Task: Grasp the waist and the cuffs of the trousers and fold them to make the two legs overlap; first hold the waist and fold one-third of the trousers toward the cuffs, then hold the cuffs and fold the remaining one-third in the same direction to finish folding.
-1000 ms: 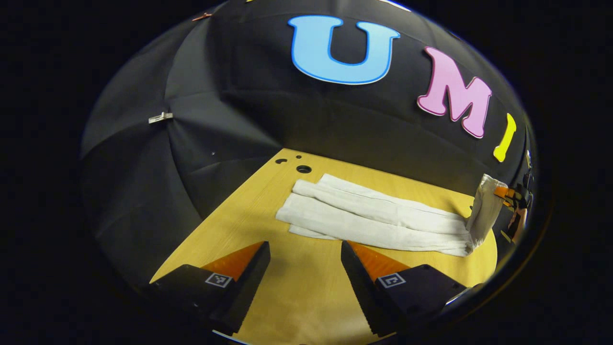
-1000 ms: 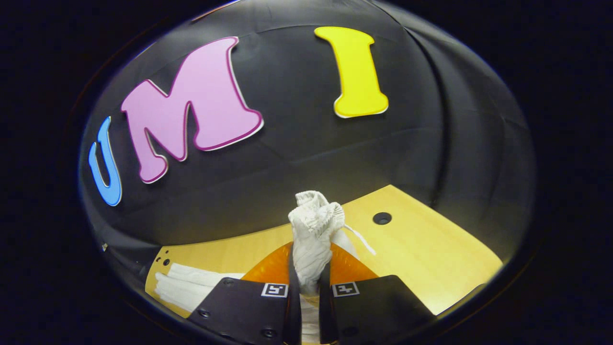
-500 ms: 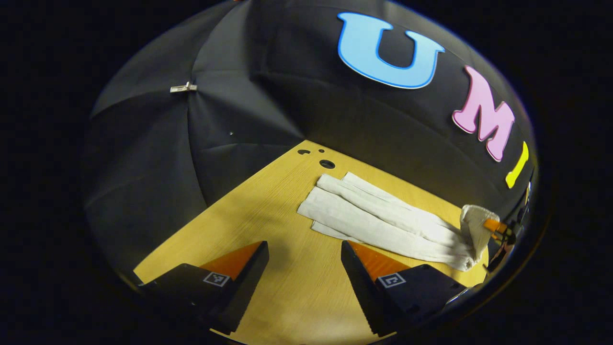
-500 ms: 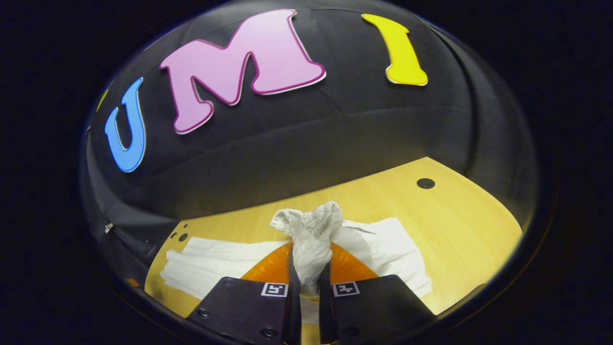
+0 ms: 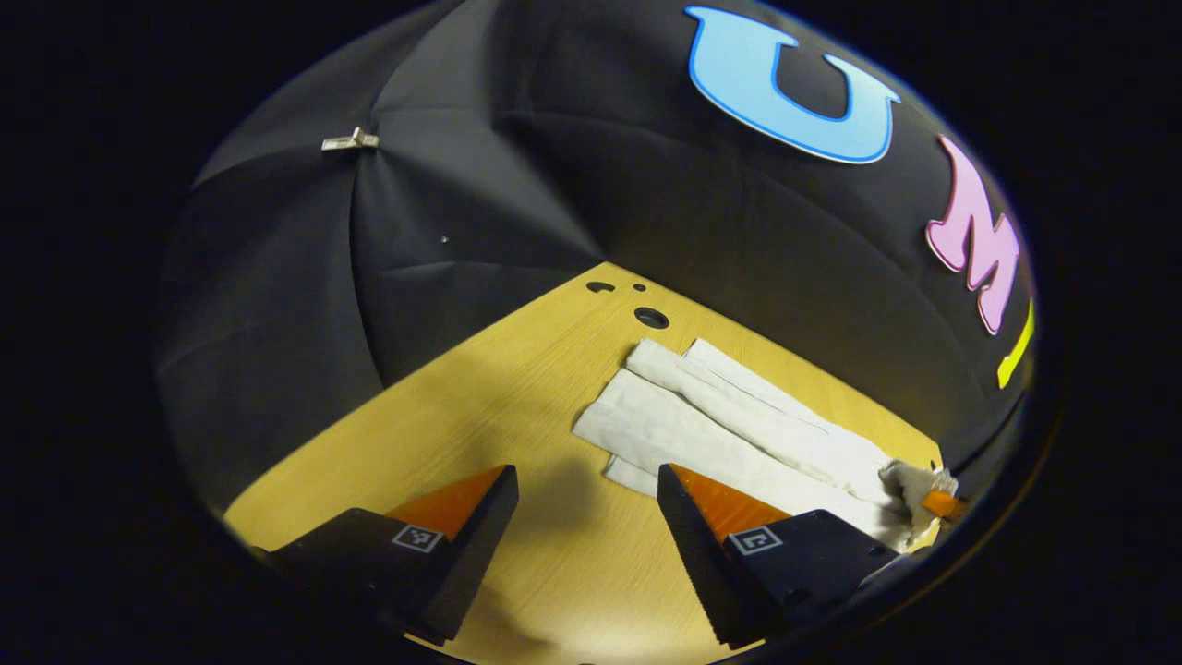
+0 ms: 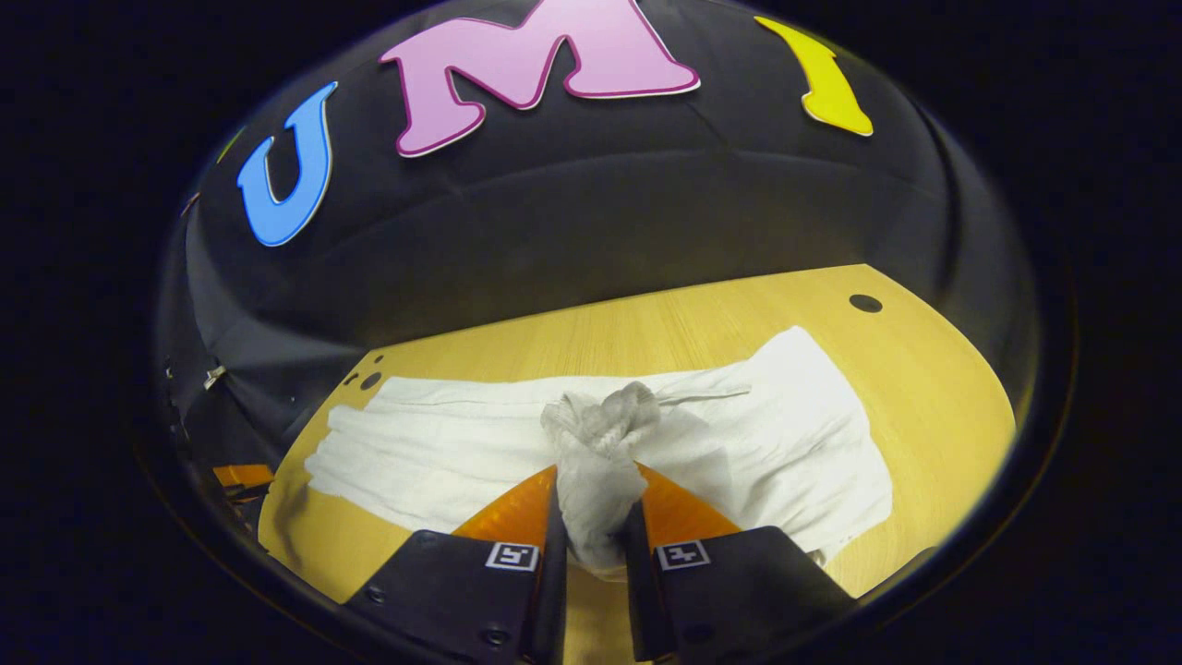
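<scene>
A: Where do the trousers (image 6: 443,443) lie?

B: In the right gripper view they spread as a white band across the lower middle of the frame, flat on the wooden table (image 6: 646,323). The legs run toward the lower left and the wider waist part fans out to the lower right. In the left gripper view the same cloth runs from the centre to the lower right edge.

A: And the bunch in the middle?

B: That is the waist (image 6: 600,420), gathered into a knot of cloth. The right gripper (image 6: 593,517) has both fingers closed tight on it, with only the pinched fabric between them. It holds the bunch just above the leg part, probably so the waist end can be carried over toward the cuffs.

A: What about the cuffs (image 5: 637,388)?

B: They sit in the centre of the left gripper view, two layered ends near the round holes in the tabletop. The legs look roughly overlapped, though the edges are staggered.

A: Is the other claw busy?

B: No. The left gripper (image 5: 586,508) at the bottom of its own view stands wide apart with bare table between the fingers, holding nothing. It hangs near the cuffs, likely waiting for the later cuff fold.

A: So which step is this?

B: I judge it the first third-fold, not yet laid flat.
</scene>
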The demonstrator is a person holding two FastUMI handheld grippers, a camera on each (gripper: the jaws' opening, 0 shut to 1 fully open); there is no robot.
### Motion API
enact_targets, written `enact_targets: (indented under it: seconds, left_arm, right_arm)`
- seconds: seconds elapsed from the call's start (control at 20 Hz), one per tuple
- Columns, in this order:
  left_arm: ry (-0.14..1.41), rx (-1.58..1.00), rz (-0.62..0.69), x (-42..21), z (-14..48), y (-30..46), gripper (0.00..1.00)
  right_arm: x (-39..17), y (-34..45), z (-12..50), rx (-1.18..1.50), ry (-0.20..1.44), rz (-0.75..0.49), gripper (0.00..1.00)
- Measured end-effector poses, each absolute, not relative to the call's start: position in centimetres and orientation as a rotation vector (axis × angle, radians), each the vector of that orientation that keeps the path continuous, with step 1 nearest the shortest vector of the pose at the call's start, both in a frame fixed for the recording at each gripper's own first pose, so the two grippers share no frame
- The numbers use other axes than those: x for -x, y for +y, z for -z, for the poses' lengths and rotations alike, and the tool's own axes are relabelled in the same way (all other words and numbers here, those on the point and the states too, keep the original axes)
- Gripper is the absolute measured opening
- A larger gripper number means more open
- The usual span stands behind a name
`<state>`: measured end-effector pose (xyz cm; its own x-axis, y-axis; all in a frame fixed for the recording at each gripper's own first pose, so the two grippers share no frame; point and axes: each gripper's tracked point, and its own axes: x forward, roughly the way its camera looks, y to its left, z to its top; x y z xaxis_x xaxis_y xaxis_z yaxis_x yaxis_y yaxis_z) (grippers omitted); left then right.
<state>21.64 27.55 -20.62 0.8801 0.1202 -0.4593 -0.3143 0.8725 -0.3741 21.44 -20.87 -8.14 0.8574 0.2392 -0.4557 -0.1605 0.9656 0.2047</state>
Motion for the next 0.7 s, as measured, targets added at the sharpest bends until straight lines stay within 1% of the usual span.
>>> enact_targets:
  seconds: [0.1, 0.15, 0.2, 0.25, 0.35, 0.5, 0.7]
  left_arm:
    - [0.449, 0.491, -0.223, -23.6, 21.1, 26.2, 0.96]
    - [0.458, 0.491, -0.218, -24.3, 21.3, 25.7, 0.96]
    - [0.466, 0.483, -0.214, -24.9, 21.6, 25.1, 0.96]
    - [0.473, 0.474, -0.212, -25.4, 21.8, 24.6, 0.96]
    - [0.476, 0.462, -0.216, -26.6, 21.8, 24.0, 0.96]
    - [0.479, 0.45, -0.259, -27.6, 22.0, 24.2, 0.96]
    - [0.509, 0.462, -0.316, -28.7, 23.2, 24.8, 0.96]
  right_arm:
    - [-20.9, -20.7, 8.9, -0.168, 0.533, -0.232, 0.32]
    - [-20.5, -20.4, 8.8, -0.165, 0.535, -0.238, 0.58]
    - [-20.4, -20.5, 8.6, -0.154, 0.527, -0.24, 0.64]
    - [-20.2, -20.7, 8.2, -0.147, 0.52, -0.233, 0.82]
    - [-19.4, -21.2, 7.9, -0.128, 0.511, -0.223, 1.0]
    - [-17.7, -22.8, 7.4, -0.114, 0.506, -0.201, 0.99]
    - [-14.1, -26.5, 7.6, -0.071, 0.515, -0.147, 0.99]
